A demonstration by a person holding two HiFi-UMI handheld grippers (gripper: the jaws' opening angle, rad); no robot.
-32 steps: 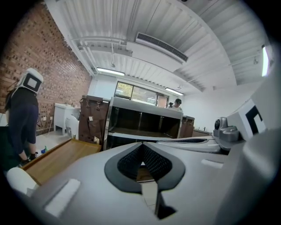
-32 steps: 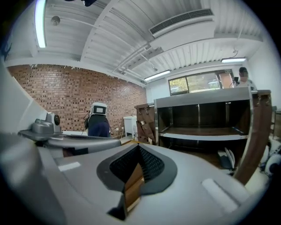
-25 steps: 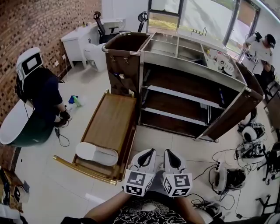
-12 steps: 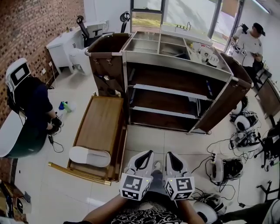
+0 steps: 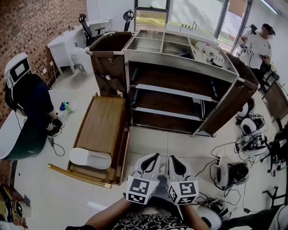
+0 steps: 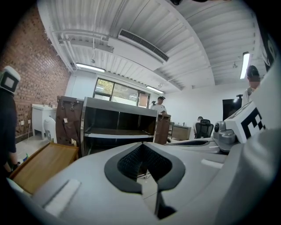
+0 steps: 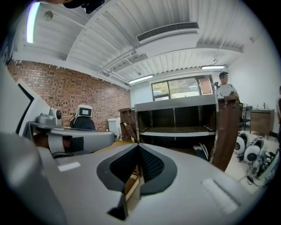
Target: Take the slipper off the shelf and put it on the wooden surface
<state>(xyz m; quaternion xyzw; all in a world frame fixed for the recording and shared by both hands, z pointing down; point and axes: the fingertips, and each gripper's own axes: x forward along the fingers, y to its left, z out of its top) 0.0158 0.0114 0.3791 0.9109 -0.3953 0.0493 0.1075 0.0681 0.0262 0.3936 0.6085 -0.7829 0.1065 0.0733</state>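
The flat white slipper (image 5: pixel 90 158) lay at the near end of the long brown wooden surface (image 5: pixel 101 123), which rested on the tiled floor beside the dark steel-framed shelf unit (image 5: pixel 180 92). The white left gripper (image 5: pixel 154 156) and white right gripper (image 5: pixel 171 157) hung side by side close to the person, well apart from the slipper. Each had its jaws pressed together on nothing.

Bright, even indoor light
Ceiling strips (image 6: pixel 90 67) and windows (image 5: pixel 198 13) glow; fisheye edges bend and darken, and the nearest surfaces blur.
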